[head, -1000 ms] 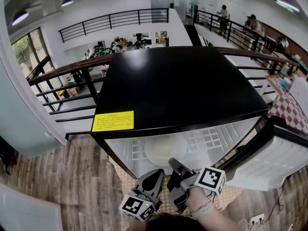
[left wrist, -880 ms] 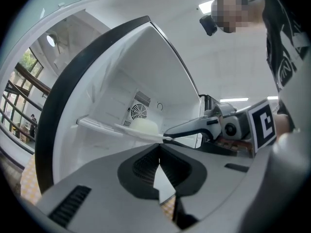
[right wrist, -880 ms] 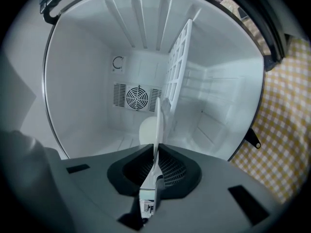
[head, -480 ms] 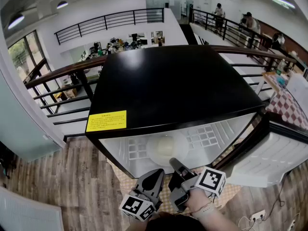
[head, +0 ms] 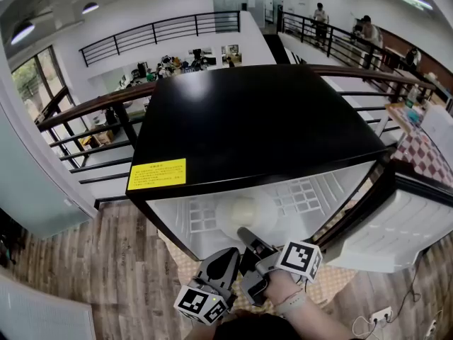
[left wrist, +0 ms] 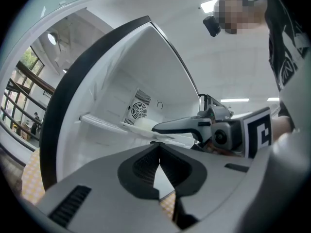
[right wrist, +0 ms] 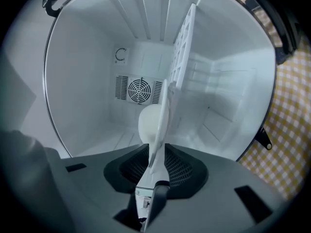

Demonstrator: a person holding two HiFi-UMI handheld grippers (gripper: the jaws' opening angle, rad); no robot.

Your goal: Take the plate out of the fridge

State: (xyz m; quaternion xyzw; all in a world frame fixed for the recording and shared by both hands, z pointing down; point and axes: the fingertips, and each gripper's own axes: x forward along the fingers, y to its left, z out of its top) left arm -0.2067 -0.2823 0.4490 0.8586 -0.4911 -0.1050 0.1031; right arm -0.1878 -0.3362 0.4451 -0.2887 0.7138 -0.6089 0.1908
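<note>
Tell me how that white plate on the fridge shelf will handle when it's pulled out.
Likely rigid and breakable: the plate looks like smooth white ceramic. Its thin rim may slip if pinched at one edge. Flat on the slotted shelf, it should slide out, not roll.

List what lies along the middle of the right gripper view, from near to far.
Right gripper, jaws just opening → plate, its rim between them → fan grille on the fridge back wall.
</note>
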